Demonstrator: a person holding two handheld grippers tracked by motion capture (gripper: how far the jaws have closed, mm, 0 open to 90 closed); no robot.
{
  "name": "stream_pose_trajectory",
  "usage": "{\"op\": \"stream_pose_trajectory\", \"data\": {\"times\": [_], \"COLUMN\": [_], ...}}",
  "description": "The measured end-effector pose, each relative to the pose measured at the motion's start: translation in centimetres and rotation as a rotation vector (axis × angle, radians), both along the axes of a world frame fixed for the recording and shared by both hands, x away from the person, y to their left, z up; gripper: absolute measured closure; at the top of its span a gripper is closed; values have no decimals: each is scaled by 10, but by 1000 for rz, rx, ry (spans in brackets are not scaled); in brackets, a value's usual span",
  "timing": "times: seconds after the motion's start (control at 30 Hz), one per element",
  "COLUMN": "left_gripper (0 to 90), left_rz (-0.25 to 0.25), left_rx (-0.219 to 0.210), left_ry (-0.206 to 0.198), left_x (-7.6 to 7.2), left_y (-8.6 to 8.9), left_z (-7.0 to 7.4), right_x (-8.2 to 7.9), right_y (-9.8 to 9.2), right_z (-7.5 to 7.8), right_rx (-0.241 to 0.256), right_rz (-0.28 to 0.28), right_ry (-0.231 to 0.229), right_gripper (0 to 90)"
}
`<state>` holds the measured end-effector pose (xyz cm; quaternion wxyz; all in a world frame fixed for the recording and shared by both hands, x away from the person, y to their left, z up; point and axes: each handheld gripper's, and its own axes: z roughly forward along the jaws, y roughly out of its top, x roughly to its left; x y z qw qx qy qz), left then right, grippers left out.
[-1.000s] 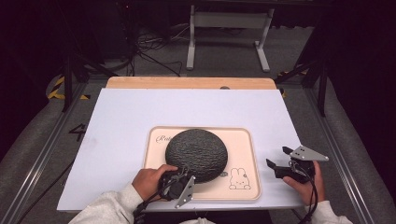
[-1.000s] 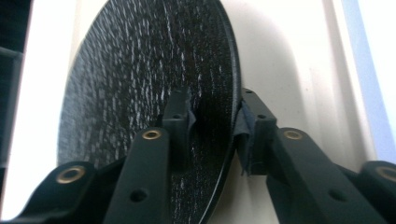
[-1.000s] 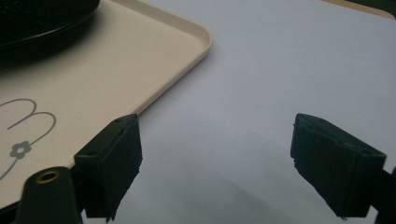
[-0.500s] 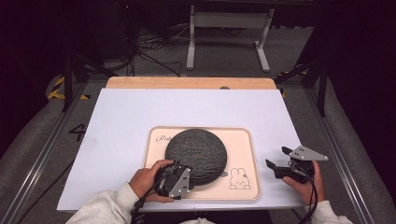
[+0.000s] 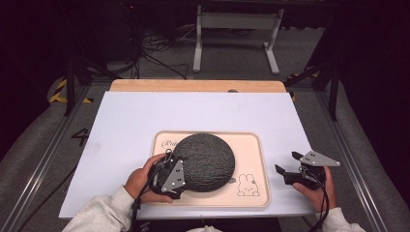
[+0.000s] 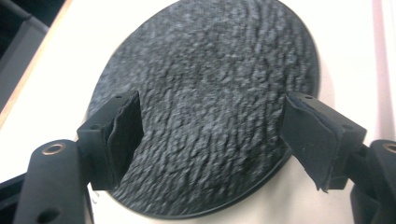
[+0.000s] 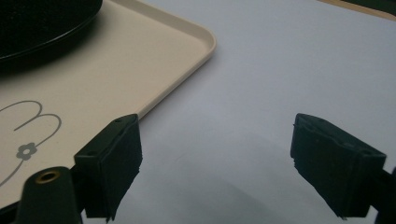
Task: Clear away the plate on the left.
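High view: we see the dark textured dome [image 5: 205,162] on the beige tray [image 5: 257,145], mid-bench [image 5: 145,116]. Left gripper view: left gripper [image 6: 210,135] spread wide around the dome. Right gripper view: right gripper [image 7: 217,158] apart, empty, beside the tray.

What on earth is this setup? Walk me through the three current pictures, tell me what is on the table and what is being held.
There is no robot here: a person holds hand-held tongs in each hand. The high view looks down on the table from above the person's side. The other two pictures come from cameras riding on the tongs, looking along their black jaws.

On the white table lies a beige tray with a rabbit drawing. A dark, rough-textured round dome sits on the tray.

The left tongs are open, their jaws spread over the dome's near edge. The right tongs are open too, holding nothing, beside the tray over bare table.
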<state>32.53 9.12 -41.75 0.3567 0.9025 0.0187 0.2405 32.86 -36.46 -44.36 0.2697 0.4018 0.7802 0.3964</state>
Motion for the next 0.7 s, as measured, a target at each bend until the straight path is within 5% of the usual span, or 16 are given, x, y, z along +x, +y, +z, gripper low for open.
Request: {"op": "stream_pose_trajectory", "data": {"times": [0.27,0.7], "left_gripper": [201,177], "left_rz": [69,173], "left_rx": [-72,-125], "left_ry": [2,28], "left_x": [13,28], "left_y": [24,59], "left_z": [7,6], "right_x": [-1,0], "right_y": [1,2], "right_z": [1,2], "right_rx": [0,-1], "right_rz": [1,7], "right_ry": [-8,-13], "right_gripper": [169,169]}}
